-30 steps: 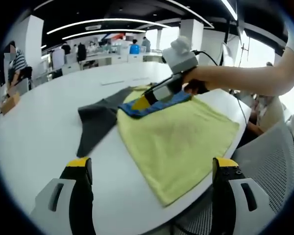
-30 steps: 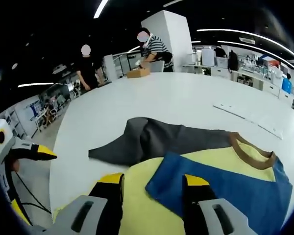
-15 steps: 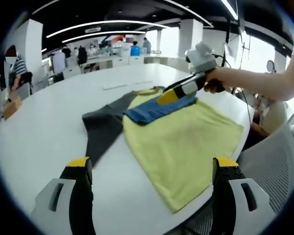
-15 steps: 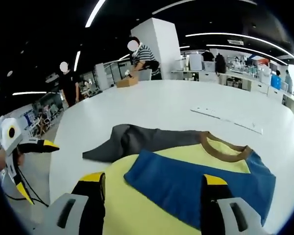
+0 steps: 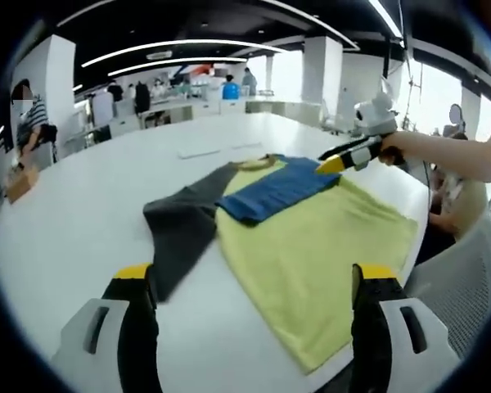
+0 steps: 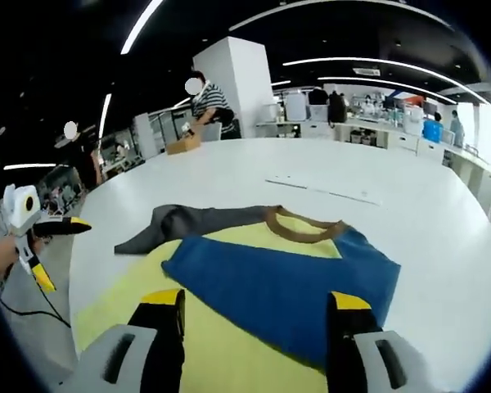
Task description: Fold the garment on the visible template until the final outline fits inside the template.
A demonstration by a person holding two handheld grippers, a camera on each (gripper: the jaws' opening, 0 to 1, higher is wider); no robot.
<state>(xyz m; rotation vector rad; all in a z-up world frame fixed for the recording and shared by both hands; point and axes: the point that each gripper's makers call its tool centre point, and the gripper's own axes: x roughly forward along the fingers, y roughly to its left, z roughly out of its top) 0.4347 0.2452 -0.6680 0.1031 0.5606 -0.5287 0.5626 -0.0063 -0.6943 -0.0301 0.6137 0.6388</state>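
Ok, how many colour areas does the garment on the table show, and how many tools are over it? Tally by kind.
Garment colour areas: 4 (yellow body, blue panel, grey sleeve, brown collar)
Tools: 2 (left tool, right tool)
Total: 6

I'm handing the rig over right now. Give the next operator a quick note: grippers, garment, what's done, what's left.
Left gripper: open, empty, held back from the hem.
Right gripper: open, empty, over the blue panel.
T-shirt lies flat on the white table; grey sleeve spread out, brown collar at the far end.
Done: blue panel lying over the chest.
Left: fold the sleeve and body in. I can't see a template.
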